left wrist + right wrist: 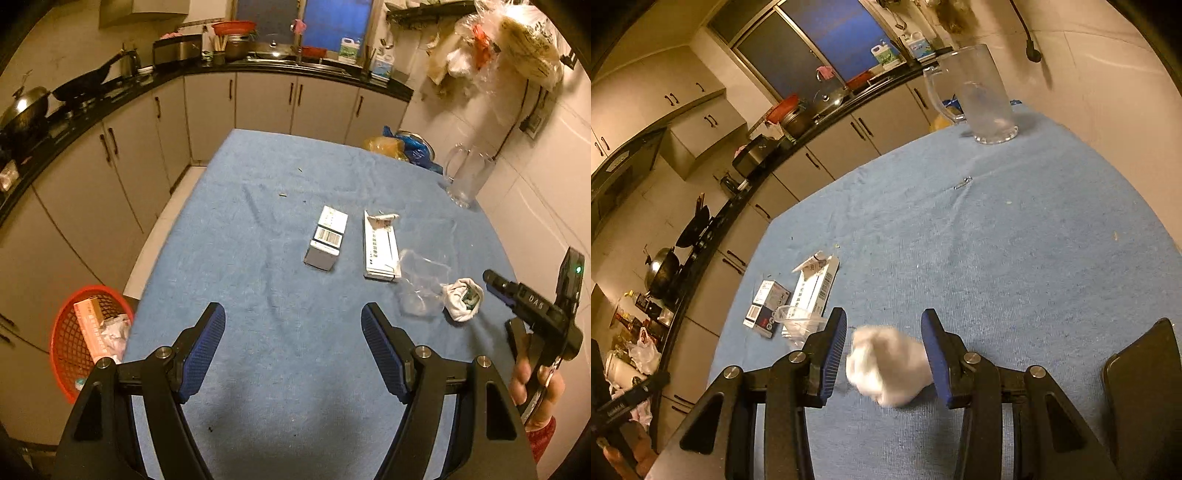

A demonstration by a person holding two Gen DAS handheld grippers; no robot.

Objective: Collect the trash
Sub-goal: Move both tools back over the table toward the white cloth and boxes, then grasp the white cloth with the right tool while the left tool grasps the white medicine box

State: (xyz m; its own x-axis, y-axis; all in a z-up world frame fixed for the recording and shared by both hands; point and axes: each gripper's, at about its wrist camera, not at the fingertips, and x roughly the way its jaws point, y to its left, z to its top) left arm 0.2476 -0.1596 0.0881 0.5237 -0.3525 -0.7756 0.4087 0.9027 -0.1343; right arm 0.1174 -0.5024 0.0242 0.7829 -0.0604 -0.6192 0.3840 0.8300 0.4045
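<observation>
While the right gripper [883,354] hangs low over the blue cloth [997,240], a white wad [886,363] lies between its spread pads, apparently untouched. Left gripper [293,349] spread, empty. Two boxes [327,242] mid-table; red basket [66,339] off the table's left edge.

The left wrist view looks steeply down past the left gripper [293,347] from above the near edge of the blue-clothed surface [258,229], facing the cabinets beyond. The right wrist view sits lower and closer, tilted, with the crumpled tissue [888,365] just ahead between the right gripper's [884,354] fingers. Both share the tissue [463,304], two cartons and glass pitcher [979,96].
</observation>
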